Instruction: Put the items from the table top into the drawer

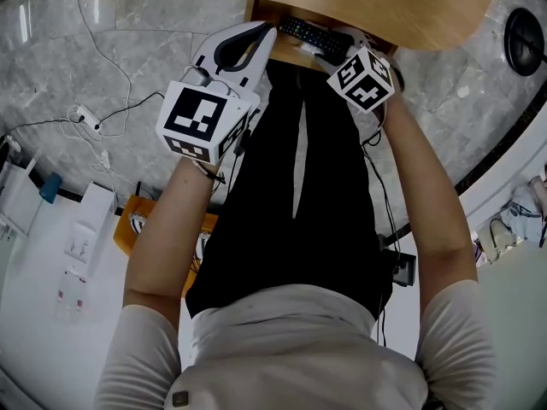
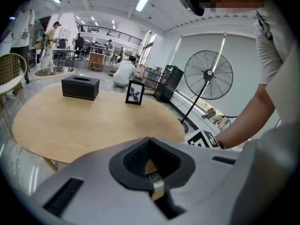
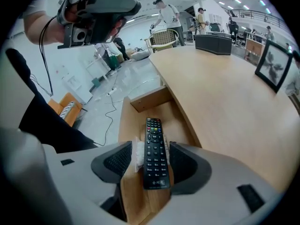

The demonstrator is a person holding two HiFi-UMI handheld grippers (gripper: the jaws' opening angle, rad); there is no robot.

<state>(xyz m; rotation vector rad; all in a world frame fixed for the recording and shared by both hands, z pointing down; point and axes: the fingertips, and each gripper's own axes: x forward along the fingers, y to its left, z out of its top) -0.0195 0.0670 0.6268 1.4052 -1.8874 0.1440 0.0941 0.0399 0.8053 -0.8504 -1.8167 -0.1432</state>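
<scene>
The right gripper (image 3: 152, 165) straddles the remote (image 3: 154, 153) with its jaws released, the pads not pressing it; a pale crinkled scrap (image 3: 137, 153) sits between the left pad and the remote. The remote lies flat on the floor of the open drawer (image 3: 129, 121), its far end short of the drawer's far wall. The left gripper (image 2: 150, 165) hangs by the drawer's left edge, jaws clenched on nothing. The table (image 3: 225, 93) rim overhangs the drawer's right side. Toward the table's far edge stand a black tissue box (image 2: 80, 86) and a photo frame (image 2: 134, 92); a fan (image 2: 208, 75) stands on the floor beyond
</scene>
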